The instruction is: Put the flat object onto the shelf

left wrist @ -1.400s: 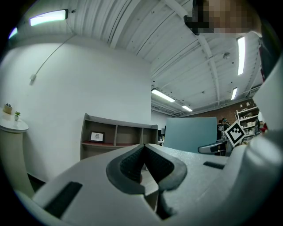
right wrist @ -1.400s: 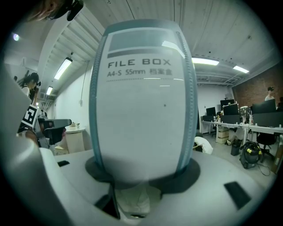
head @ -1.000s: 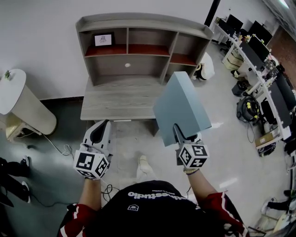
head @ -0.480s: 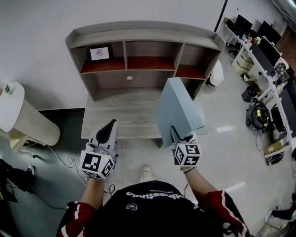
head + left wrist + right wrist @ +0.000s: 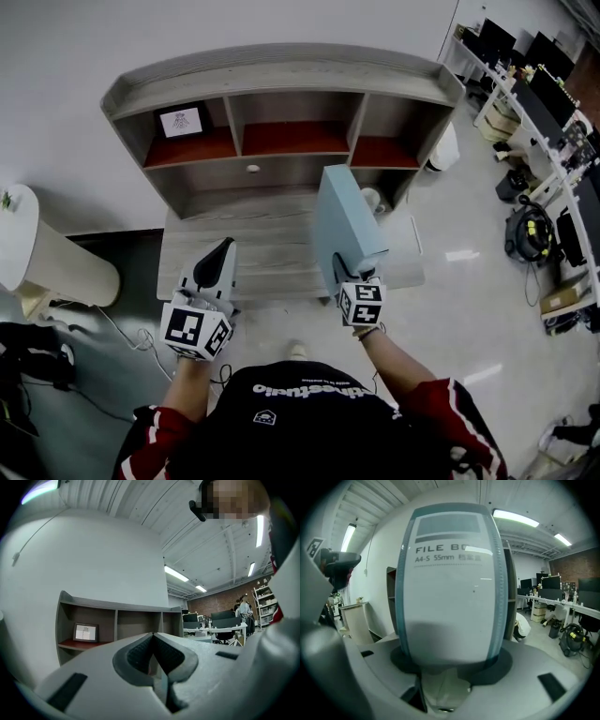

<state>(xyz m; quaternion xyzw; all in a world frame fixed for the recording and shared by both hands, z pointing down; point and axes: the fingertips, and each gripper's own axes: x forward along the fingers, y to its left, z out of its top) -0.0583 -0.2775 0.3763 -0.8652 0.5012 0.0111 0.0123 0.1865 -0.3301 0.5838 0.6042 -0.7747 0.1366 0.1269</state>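
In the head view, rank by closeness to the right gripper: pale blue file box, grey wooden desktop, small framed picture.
1. Held by the right gripper: pale blue file box.
2. Just ahead: grey wooden desktop.
3. Left compartment of the shelf: small framed picture.

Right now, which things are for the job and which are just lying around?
For the job: file box, right gripper clamped on it, shelf unit.
Just around: picture frame, white side table, computer monitors.
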